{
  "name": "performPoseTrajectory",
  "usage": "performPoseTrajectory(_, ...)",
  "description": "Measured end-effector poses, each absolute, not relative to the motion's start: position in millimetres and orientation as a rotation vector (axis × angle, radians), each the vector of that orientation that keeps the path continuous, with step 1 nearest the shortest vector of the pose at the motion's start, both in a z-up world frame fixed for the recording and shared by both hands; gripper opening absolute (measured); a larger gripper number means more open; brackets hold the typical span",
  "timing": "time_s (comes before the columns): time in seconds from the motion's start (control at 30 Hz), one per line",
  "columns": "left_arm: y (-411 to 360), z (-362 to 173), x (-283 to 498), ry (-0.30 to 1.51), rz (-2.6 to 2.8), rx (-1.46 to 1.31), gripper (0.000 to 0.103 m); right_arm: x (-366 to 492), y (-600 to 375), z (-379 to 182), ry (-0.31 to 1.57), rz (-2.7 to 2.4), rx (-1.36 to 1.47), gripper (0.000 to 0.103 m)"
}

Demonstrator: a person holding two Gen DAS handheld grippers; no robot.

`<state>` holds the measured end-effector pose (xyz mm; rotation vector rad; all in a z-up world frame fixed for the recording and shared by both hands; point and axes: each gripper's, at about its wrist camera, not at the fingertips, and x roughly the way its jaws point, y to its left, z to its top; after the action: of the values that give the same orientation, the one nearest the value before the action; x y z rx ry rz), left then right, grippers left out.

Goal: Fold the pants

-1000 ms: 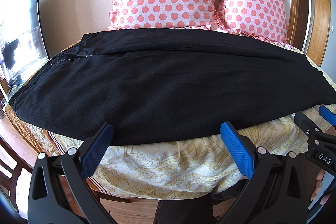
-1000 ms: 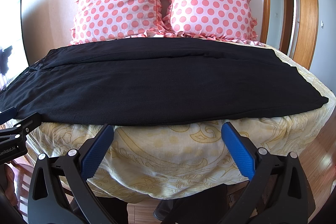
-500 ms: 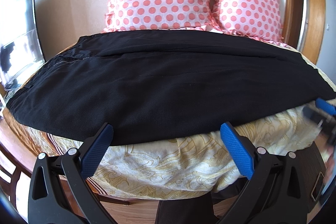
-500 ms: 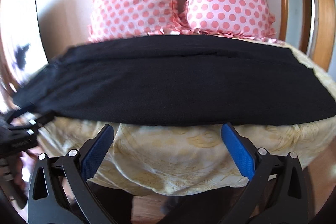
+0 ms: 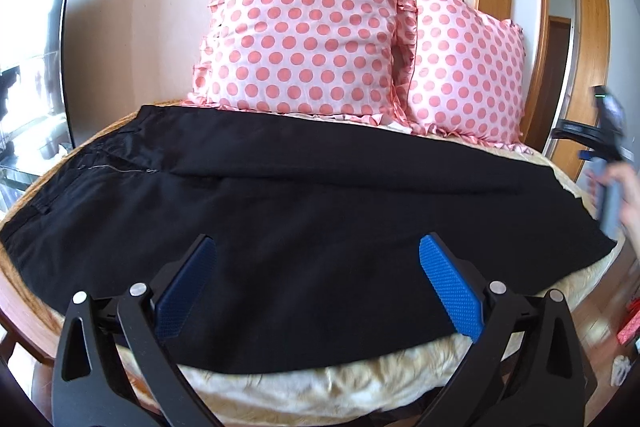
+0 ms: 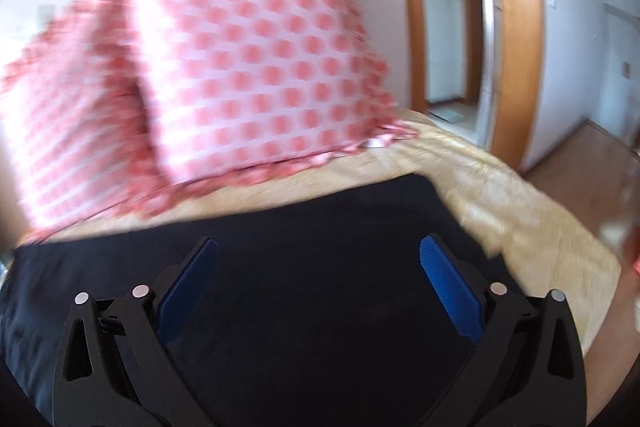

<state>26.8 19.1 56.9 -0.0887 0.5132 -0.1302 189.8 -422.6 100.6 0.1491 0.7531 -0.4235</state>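
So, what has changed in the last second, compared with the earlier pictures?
Both tongs moved forward, from in front of the bed to above the black pants. The right tongs swung right toward the leg-end of the pants, its view now blurred; the left tongs came over the middle. Both are open and hold nothing. The pants lie flat as before, and the pink polka-dot pillows are unmoved.

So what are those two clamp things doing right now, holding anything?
Left gripper: jaws open, holding nothing, above the black pants.
Right gripper: jaws open, empty, over the pants' leg end.
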Motion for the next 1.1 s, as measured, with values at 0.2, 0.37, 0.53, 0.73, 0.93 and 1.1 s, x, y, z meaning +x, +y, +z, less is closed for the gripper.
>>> performPoseTrajectory(0.2,15.1,56.2,48.9,0.501,-0.149,-0.098,0.101,286.5,-495.8,48.0,0.942,-0.693,0.288,0.071)
performPoseTrajectory(0.37,12.4,51.8,71.4,0.521,-0.160,-0.116,0.101,320.8,-515.9,6.4,1.041,-0.848,0.282,0.062)
performPoseTrajectory(0.53,10.3,45.1,81.4,0.550,-0.170,-0.131,0.101,324.7,-512.3,-3.9,1.016,-0.831,0.216,0.034)
performPoseTrajectory(0.73,10.6,45.2,76.2,0.549,-0.157,-0.136,0.101,290.5,-531.2,8.8,0.913,-0.698,0.400,0.002)
performPoseTrajectory(0.93,12.1,51.5,64.0,0.530,-0.154,-0.163,0.101,214.8,-522.0,64.5,0.707,-0.497,0.473,0.002)
performPoseTrajectory(1.1,7.9,56.3,55.5,0.519,-0.177,-0.203,0.101,132.7,-503.5,88.8,0.579,-0.355,0.483,0.002)
